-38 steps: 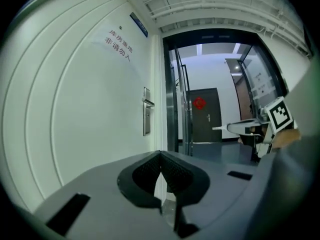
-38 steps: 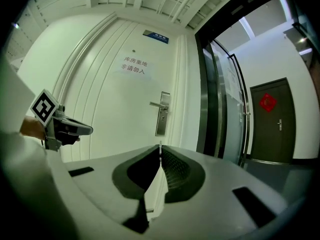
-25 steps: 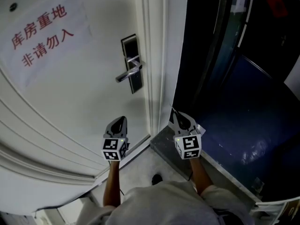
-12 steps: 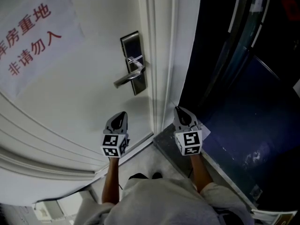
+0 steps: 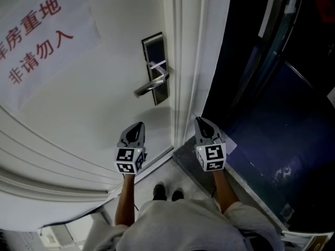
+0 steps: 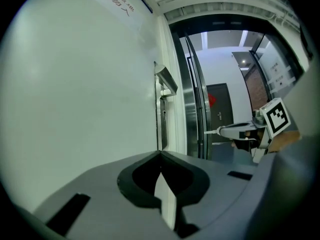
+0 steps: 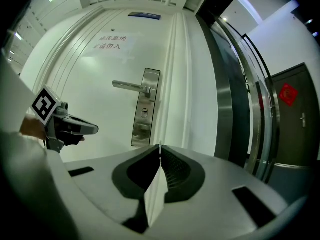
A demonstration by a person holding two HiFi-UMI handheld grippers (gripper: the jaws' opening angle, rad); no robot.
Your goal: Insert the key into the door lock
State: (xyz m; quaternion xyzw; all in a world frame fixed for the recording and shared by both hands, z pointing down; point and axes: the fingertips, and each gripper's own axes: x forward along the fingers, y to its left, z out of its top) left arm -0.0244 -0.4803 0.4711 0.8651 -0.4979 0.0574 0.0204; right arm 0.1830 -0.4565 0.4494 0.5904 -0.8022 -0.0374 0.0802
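The silver lock plate [image 5: 155,69] with its lever handle [image 5: 152,86] is on the white door [image 5: 94,103]. In the right gripper view the plate [image 7: 145,109] shows a keyhole [image 7: 144,113] under the handle [image 7: 131,86]. My right gripper [image 5: 199,120] is shut on a thin key [image 7: 160,148], whose tip juts from the jaws [image 6: 211,132]. It hovers by the door frame, below and right of the lock. My left gripper [image 5: 139,124] is shut and empty, below the handle and close to the door; it appears in the right gripper view [image 7: 95,129].
A paper notice [image 5: 36,30] with red characters hangs on the door at upper left. The white door frame [image 5: 186,61] runs beside the lock. Right of it is a dark glass and metal partition [image 5: 261,88]. A dark far door [image 7: 292,114] stands beyond.
Both grippers have shifted a little forward toward the door. The lock now sits slightly further right in the head view. Jaws unchanged.
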